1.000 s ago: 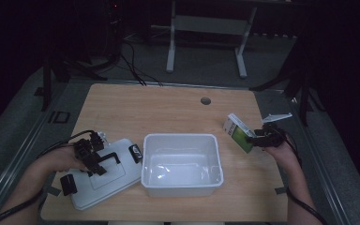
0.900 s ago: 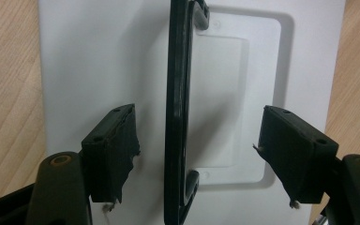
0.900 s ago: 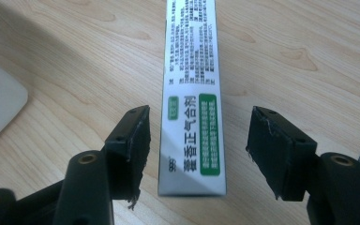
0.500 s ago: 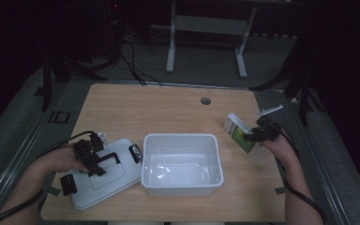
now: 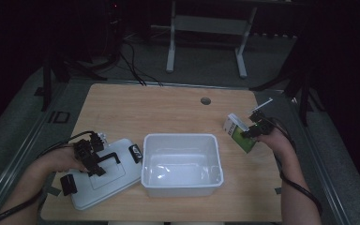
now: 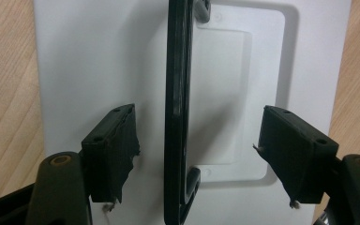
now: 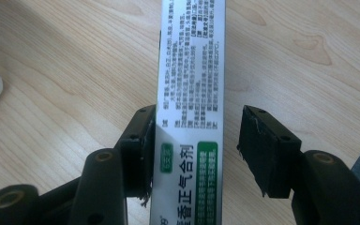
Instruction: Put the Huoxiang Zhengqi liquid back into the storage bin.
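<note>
Your box [image 7: 190,93] ran off the top and bottom edges of the right gripper view, and its small print was too fine to read. In the left gripper view the lid [image 6: 98,56] and its handle [image 6: 176,93] were cut off at both edges.

The box [image 7: 190,93] reads "香正气合剂" (smaller print too fine to read).

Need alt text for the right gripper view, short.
A green-and-white printed box stands between the open right gripper: one jaw touches its side, the other stands clear. Beneath lies the light wooden table.
</note>
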The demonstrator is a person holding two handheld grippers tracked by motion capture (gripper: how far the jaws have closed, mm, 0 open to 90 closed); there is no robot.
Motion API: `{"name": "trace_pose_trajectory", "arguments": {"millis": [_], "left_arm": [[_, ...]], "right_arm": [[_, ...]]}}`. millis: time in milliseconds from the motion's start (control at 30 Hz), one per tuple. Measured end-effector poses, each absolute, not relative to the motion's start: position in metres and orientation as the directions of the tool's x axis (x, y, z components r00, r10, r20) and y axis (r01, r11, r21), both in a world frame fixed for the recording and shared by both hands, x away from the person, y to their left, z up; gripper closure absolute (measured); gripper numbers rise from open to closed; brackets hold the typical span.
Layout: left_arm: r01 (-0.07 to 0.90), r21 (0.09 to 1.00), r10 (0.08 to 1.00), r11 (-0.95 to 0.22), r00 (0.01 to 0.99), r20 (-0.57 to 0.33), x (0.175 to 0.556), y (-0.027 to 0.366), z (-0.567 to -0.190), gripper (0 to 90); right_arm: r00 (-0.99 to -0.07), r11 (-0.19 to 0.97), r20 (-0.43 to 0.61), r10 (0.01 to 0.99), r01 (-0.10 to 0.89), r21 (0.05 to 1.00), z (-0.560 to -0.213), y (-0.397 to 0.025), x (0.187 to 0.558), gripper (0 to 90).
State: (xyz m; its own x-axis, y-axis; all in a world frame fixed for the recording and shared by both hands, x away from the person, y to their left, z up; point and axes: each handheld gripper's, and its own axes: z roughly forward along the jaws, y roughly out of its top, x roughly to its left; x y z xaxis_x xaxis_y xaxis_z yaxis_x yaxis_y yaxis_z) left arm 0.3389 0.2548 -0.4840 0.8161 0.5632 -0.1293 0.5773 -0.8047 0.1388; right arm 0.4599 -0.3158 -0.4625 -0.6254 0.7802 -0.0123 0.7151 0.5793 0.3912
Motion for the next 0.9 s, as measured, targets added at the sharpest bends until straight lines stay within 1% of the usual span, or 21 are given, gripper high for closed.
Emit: {"name": "trace_pose_trajectory", "arguments": {"millis": [167,233,367,433,467,700,900], "left_arm": [[0.571,0.133,0.557,-0.810,0.820,-0.127,0.339,0.255,-0.485,28.6],[0.573,0.135,0.559,-0.808,0.819,-0.129,0.339,0.255,-0.486,28.6],[0.572,0.128,0.558,-0.810,0.820,-0.127,0.339,0.255,-0.486,28.6],[0.573,0.132,0.560,-0.809,0.819,-0.126,0.338,0.255,-0.485,28.6],[0.574,0.133,0.560,-0.808,0.819,-0.126,0.338,0.255,-0.485,28.6],[0.570,0.128,0.557,-0.811,0.821,-0.127,0.338,0.255,-0.488,28.6],[0.572,0.124,0.559,-0.811,0.820,-0.124,0.338,0.255,-0.487,28.7]], "right_arm": [[-0.640,0.611,-0.030,0.768,0.717,0.336,-0.461,-0.307,0.466,48.3],[-0.642,0.615,-0.027,0.766,0.720,0.320,-0.460,-0.304,0.469,52.1],[-0.649,0.631,-0.028,0.760,0.726,0.274,-0.461,-0.298,0.474,55.6],[-0.654,0.638,-0.023,0.756,0.729,0.250,-0.463,-0.295,0.475,58.8],[-0.659,0.645,-0.029,0.751,0.725,0.242,-0.464,-0.294,0.475,58.8],[-0.659,0.645,-0.033,0.752,0.724,0.244,-0.464,-0.293,0.474,62.6],[-0.676,0.659,-0.036,0.736,0.704,0.265,-0.458,-0.295,0.468,63.1]]}}
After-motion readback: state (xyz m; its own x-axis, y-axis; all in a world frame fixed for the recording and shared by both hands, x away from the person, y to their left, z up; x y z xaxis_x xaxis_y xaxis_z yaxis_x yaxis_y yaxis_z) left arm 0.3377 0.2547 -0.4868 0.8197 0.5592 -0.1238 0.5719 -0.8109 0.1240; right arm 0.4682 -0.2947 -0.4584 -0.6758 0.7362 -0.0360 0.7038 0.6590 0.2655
